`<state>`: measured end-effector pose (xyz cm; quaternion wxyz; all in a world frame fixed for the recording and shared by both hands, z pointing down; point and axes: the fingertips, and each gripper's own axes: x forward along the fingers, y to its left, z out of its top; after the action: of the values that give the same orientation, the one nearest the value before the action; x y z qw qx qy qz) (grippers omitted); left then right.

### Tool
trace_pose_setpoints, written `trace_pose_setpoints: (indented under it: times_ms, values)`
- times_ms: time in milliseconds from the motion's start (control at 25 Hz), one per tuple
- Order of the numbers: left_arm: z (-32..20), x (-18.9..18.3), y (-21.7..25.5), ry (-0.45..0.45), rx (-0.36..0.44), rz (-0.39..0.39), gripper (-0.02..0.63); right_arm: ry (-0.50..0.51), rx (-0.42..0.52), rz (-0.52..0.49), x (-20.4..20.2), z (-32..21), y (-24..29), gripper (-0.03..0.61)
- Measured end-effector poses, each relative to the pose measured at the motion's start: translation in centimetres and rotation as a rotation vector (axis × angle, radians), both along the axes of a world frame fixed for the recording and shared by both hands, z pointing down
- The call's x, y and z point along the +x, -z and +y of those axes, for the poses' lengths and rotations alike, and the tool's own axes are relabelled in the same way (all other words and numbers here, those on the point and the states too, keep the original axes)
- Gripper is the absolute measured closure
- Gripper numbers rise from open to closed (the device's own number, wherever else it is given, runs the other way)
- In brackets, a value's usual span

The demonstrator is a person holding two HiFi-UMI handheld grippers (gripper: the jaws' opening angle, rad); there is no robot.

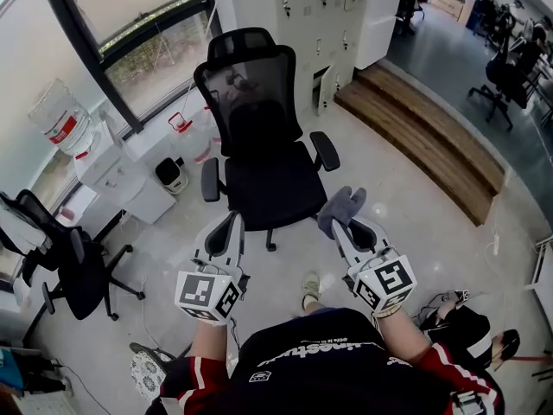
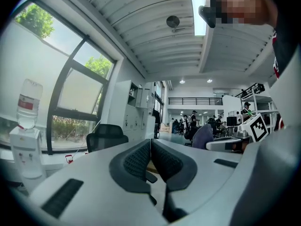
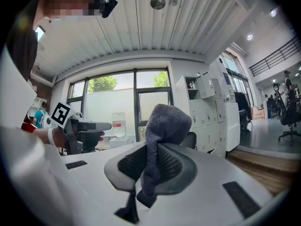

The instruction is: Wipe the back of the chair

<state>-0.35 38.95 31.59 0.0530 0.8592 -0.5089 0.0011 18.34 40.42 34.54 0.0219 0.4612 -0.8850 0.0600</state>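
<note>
A black mesh-back office chair stands before me, its seat facing me and its back toward the window. My right gripper is shut on a grey cloth, held a little right of the seat's front edge; in the right gripper view the cloth sticks up from the jaws. To the left of the seat's front, my left gripper is shut and holds nothing. In the left gripper view the chair's top shows beyond the closed jaws.
A second black chair stands at the left. A white water dispenser with a bottle, a small black bin and a white cabinet line the window wall. Wooden steps run at the right. Bags and cables lie by my right foot.
</note>
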Motion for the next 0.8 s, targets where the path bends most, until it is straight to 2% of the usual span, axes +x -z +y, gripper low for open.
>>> trace_pose_setpoints:
  times_ms: [440,800]
  values:
    - [-14.0,4.3,1.7,0.034,0.005,-0.042,0.589,0.031,0.001,-0.044,5.2,-14.1,0.4,0.514]
    - [-17.8,6.7,1.6,0.085,-0.004,-0.095,0.589,0.084,-0.019,-0.08,7.7,-18.8,-0.8,0.515]
